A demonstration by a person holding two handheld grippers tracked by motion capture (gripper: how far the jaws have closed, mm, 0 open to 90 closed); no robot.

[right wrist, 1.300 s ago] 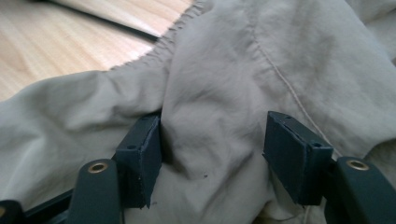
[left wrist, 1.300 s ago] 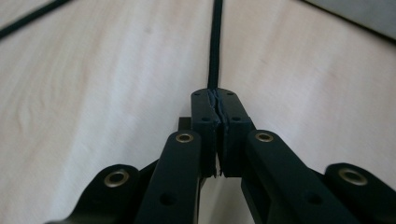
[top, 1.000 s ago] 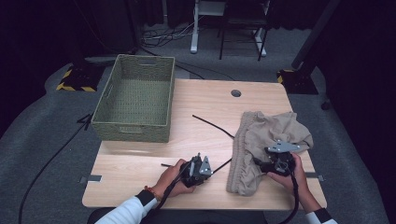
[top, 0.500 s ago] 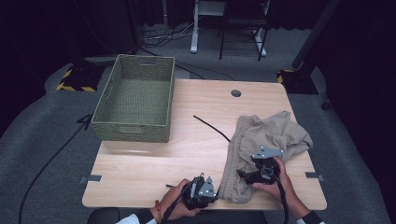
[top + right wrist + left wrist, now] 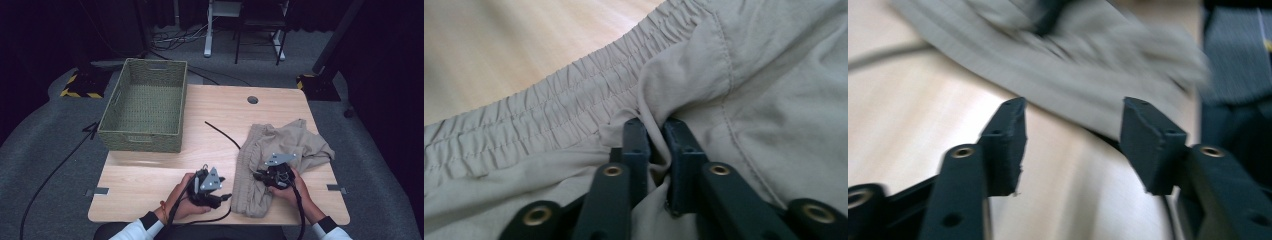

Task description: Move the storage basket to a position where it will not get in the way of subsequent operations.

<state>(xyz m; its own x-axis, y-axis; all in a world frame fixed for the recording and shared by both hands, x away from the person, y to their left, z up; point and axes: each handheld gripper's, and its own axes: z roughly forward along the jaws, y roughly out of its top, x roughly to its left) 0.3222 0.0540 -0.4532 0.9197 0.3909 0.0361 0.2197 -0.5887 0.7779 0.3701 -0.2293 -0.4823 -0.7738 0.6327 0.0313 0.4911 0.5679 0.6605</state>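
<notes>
In the high view we count one beige garment [image 5: 280,160], shorts by the look of the elastic waistband, lying rumpled at the right of the table [image 5: 165,175], one woven basket [image 5: 145,107] standing at the far left corner, one loose black cable [image 5: 222,134] between them, and two grippers. Our right gripper [image 5: 265,176] sits on the cloth near its left edge; our left gripper [image 5: 222,196] hovers just beside the waistband.

In the left gripper view, its jaws have just been opening and stand spread with nothing between them, the waistband just ahead.

In the right gripper view, the jaws have just been closing and pinch a fold just below the waistband [image 5: 574,120].

We judge this the grasping step. Next, the left jaws should close on the waistband edge.
</notes>
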